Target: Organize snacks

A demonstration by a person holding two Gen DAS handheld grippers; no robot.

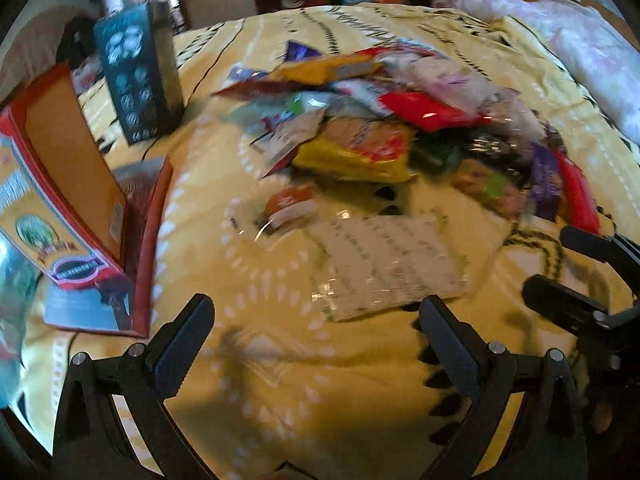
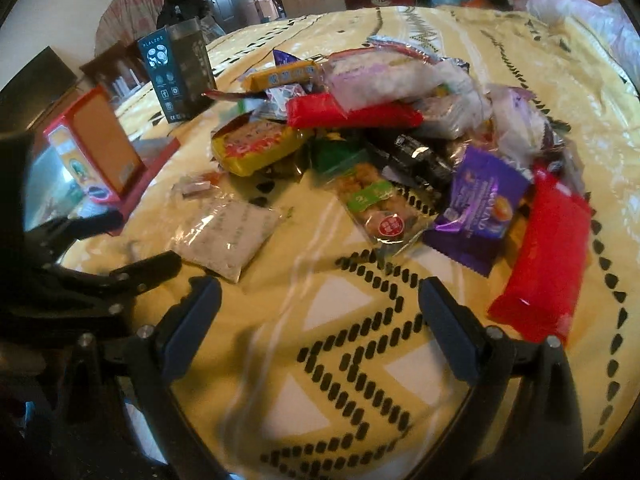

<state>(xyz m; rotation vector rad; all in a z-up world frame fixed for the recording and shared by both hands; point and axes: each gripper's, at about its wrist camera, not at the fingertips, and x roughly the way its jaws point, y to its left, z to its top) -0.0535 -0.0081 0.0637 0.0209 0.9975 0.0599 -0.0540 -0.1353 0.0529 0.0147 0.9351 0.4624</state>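
A big pile of snacks (image 2: pixel 360 128) lies on a bed with a yellow blanket (image 2: pixel 360 360). The left tool (image 1: pixel 316 344) is wide open and holds nothing. The right tool (image 2: pixel 320 312) is wide open too, and it holds nothing. Both hang over the bare blanket, on the near side of the pile. A clear bag (image 1: pixel 388 264) with white stuff in it lies flat just past the left tool, a bit apart from the pile. A purple pack (image 2: pixel 480 208) and a long red pack (image 2: pixel 544 260) lie at the near right edge of the pile. A bag of nuts (image 2: pixel 376 204) with a green label lies beside the purple pack. A yellow bag (image 2: pixel 256 144) sits at the left of the pile. Far left, a dark box (image 2: pixel 176 76) stands up. Nearer on the left, a red box (image 2: pixel 96 144) is open. The left view is blurry.
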